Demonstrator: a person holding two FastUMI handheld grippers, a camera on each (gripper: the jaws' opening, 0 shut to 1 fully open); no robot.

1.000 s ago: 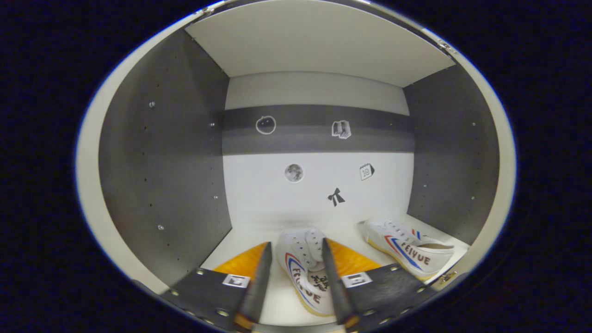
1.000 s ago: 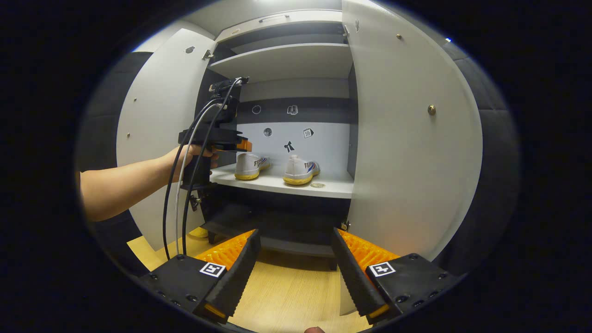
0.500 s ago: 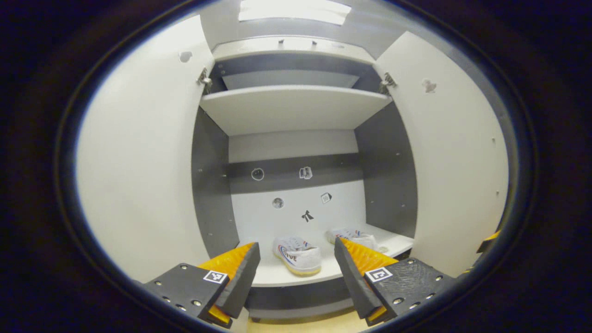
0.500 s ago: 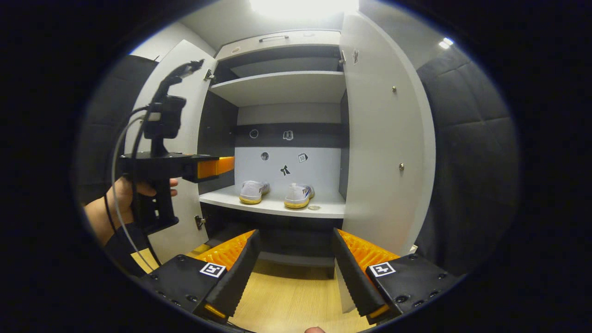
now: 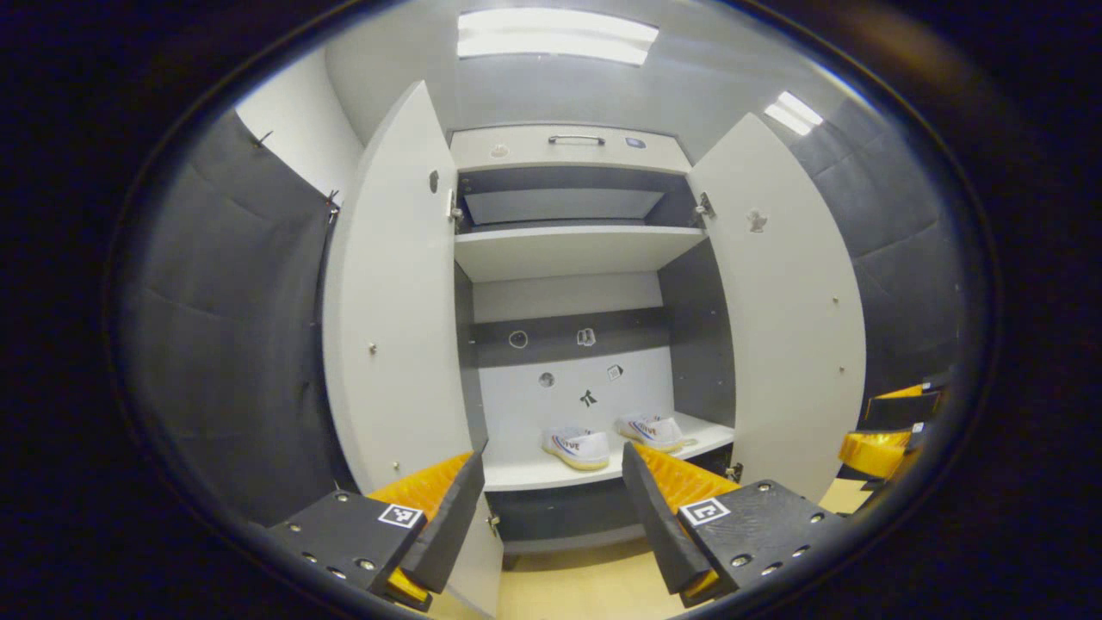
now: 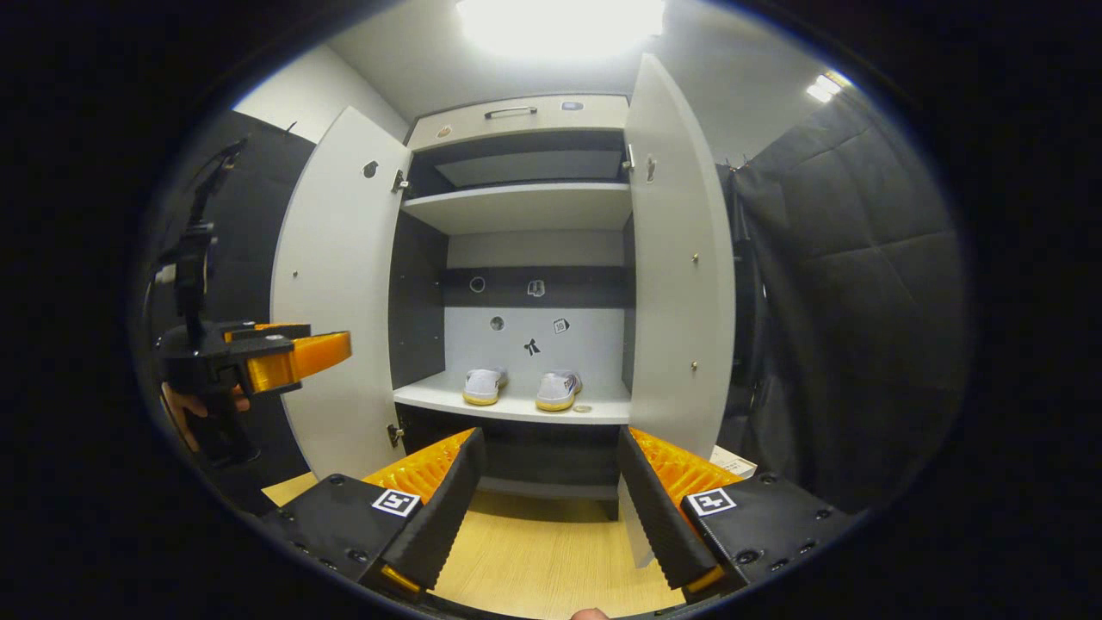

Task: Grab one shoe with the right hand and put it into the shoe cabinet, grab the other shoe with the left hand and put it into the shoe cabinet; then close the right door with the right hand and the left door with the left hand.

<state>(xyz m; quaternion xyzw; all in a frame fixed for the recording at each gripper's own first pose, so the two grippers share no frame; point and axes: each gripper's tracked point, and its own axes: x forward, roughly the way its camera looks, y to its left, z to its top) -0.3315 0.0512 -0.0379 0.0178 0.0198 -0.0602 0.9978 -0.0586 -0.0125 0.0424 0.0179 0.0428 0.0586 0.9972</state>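
Since both shoes sit on the cabinet's middle shelf [image 5: 551, 474], I judge the first half of the job done; what's left is the two doors, right one first w/ my right gripper, then left w/ my left.

Left gripper [image 5: 551, 508], bottom centre of the left gripper view: fingers spread wide, nothing between them. Right gripper [image 6: 551, 504], bottom centre of the right gripper view: also spread, empty. In the left gripper view the right gripper also pokes in at the far right edge.

Shoe cabinet [image 6: 516, 112] contents: left shoe [image 6: 484, 386] and right shoe [image 6: 558, 389] stand side by side, close but apart, just below frame centre, heels toward me. A small round thing lies on the shelf by the right shoe; can't tell what. Upper shelf [image 6: 516, 207] looks bare, lower compartment too dark to tell.

Left door [image 6: 340, 293] and right door [image 6: 680, 275] both stand fully open, swung out toward me, approx. edge-on at either side of the opening. Neither gripper touches a door.
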